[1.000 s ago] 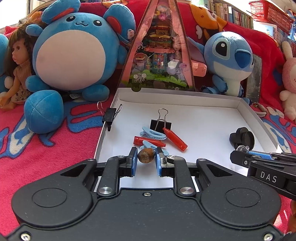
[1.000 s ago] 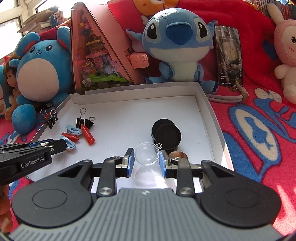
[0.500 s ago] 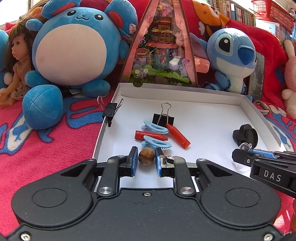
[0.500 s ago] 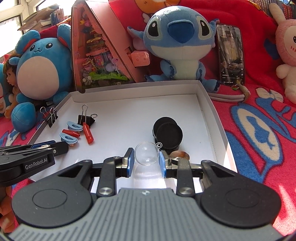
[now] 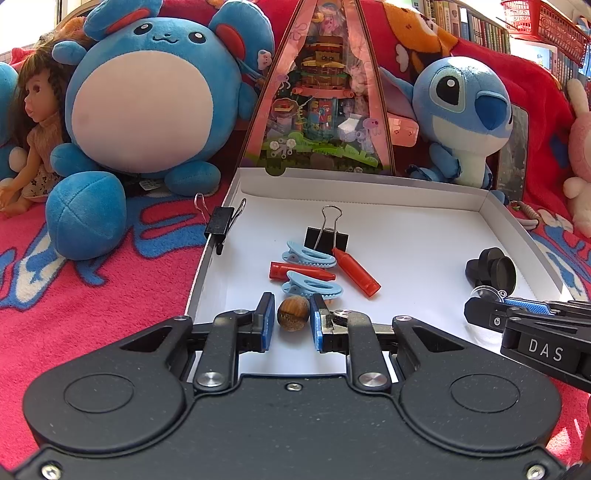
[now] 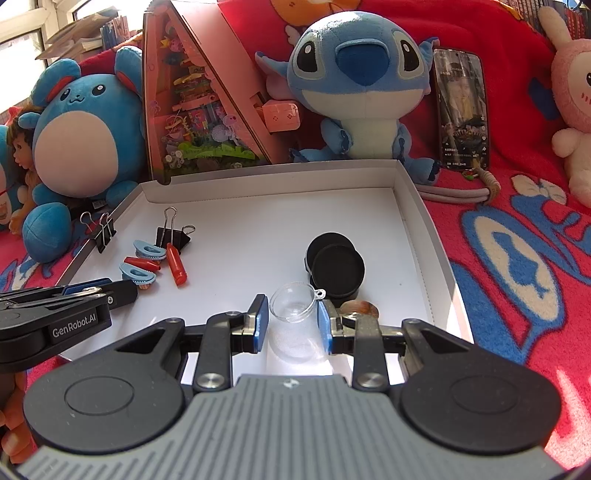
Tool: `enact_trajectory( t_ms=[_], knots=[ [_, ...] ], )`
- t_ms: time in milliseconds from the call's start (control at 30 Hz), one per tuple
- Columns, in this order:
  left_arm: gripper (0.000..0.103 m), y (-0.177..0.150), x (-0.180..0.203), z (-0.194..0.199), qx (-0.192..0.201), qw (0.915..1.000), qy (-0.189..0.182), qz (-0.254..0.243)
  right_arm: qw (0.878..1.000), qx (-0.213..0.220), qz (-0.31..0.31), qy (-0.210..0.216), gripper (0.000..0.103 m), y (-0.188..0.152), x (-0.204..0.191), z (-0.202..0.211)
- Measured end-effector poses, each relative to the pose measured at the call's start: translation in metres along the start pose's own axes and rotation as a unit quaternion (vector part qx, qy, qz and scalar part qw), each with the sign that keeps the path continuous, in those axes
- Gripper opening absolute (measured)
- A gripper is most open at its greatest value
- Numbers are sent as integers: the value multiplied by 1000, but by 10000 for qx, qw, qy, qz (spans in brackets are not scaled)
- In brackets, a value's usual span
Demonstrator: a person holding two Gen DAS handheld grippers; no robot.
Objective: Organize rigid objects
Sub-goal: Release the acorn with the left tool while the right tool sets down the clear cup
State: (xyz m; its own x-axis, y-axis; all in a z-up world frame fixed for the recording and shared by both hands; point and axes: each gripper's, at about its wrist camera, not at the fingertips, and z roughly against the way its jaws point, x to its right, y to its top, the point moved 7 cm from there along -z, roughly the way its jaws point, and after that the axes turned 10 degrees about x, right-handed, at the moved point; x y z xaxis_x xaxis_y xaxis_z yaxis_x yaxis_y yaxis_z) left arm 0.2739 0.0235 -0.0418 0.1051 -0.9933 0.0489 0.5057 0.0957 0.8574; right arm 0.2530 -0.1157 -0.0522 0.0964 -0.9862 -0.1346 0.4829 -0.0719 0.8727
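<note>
Opening, my right gripper has a clear dome between its pads, gaps showing either side, while my left gripper stands narrow around a brown nut, not visibly pinching it. Both sit low at the white tray's near edge. Only my right view shows the shell beside black lids and a phone beyond; my left view alone shows a red basket at far right.
</note>
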Motion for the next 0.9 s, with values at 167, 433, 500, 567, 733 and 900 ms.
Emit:
enact_trajectory(
  t_ms=[167, 433, 500, 567, 733, 900],
  knots=[
    [20, 0, 0, 0, 1, 10000, -1, -1, 10000, 5, 1, 8, 38, 0, 0, 0],
    [36, 2, 1, 3, 48, 10000, 2, -19, 10000, 11, -3, 7, 39, -1, 1, 1],
    [37, 2, 1, 4, 65, 10000, 8, -3, 10000, 31, -3, 19, 39, 0, 1, 2],
    [38, 3, 0, 5, 68, 10000, 10, 5, 10000, 52, 17, 22, 39, 1, 1, 4],
    [43, 2, -3, 8, 86, 10000, 31, 8, 9999, 120, 54, 28, 52, 3, 0, 9],
    [50, 3, -3, 14, 131, 9999, -3, -36, 9998, 157, 62, 69, 54, 5, 0, 16]
  ],
)
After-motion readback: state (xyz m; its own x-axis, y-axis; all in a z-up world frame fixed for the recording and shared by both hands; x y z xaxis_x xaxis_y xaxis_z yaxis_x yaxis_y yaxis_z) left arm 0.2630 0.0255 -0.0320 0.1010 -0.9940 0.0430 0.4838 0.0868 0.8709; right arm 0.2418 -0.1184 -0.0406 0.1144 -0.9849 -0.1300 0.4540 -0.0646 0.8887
